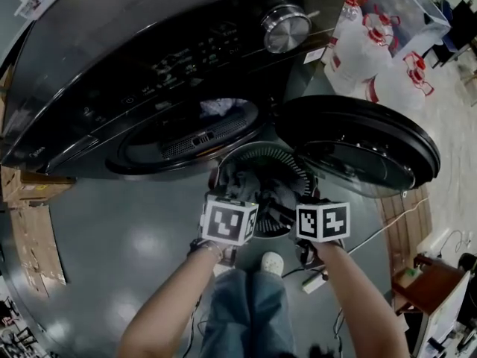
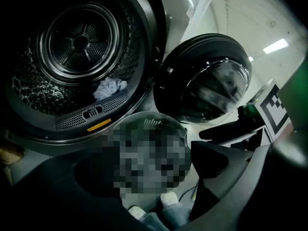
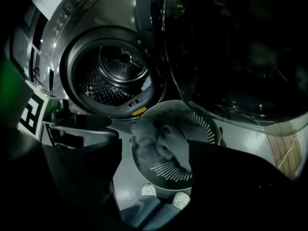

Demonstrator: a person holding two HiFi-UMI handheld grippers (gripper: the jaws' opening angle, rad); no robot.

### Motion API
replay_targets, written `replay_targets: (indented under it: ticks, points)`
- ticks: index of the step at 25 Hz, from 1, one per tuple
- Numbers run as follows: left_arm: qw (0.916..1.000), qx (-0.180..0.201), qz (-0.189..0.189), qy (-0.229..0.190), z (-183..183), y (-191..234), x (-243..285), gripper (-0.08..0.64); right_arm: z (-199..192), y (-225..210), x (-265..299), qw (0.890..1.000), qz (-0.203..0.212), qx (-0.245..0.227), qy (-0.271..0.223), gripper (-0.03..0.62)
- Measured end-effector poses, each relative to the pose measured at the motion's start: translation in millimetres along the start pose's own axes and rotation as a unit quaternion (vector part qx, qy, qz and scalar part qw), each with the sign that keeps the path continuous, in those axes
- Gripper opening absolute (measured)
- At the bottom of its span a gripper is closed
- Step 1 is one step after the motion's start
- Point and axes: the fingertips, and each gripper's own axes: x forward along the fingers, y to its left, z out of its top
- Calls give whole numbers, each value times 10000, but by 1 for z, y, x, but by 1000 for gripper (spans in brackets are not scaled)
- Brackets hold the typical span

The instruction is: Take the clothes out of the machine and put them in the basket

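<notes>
Nearest, at left gripper (image 2: 149,174) and right gripper (image 3: 154,172): fingers (image 3: 228,177) spread wide, gripping nothing, above round slotted basket (image 3: 204,124) on floor (image 1: 134,237), heaped with grey clothes (image 3: 159,146). Beyond, machine door (image 2: 211,81) swung open. Farthest, inside drum (image 2: 77,42), one pale garment (image 2: 109,88) lying near front lip.

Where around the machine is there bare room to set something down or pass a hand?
Bare floor lies between the cardboard boxes and the basket. The drum is mostly free, with one cloth low at its front. Crowded: the basket, piled with clothes, and the right side, with open door and cable.
</notes>
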Motion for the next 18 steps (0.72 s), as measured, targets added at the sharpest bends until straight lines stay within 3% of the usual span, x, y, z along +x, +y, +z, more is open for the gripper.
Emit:
replay_targets:
  ticks: [3,10,13,15,18]
  points:
    - [9998,-182,-21,-4,-2,3,0,448,0,1,-1,10000,7,8,-65,428]
    - [9996,-165,173,126,-21,16,-2,448,-12,1,-1,9999,32,-160,-38,431]
    - [9977,-128,648,172,-31,30,-7,448,-14,-4,-5,9998,-85,-154,-100,430]
    - [9947,15,1023,-24,-24,39,-11,448,-15,-9,-11,9996,-242,-143,-103,425]
    - [9921,56,1241,-187,-13,44,-14,447,-12,-11,-16,9991,-352,-203,-112,423]
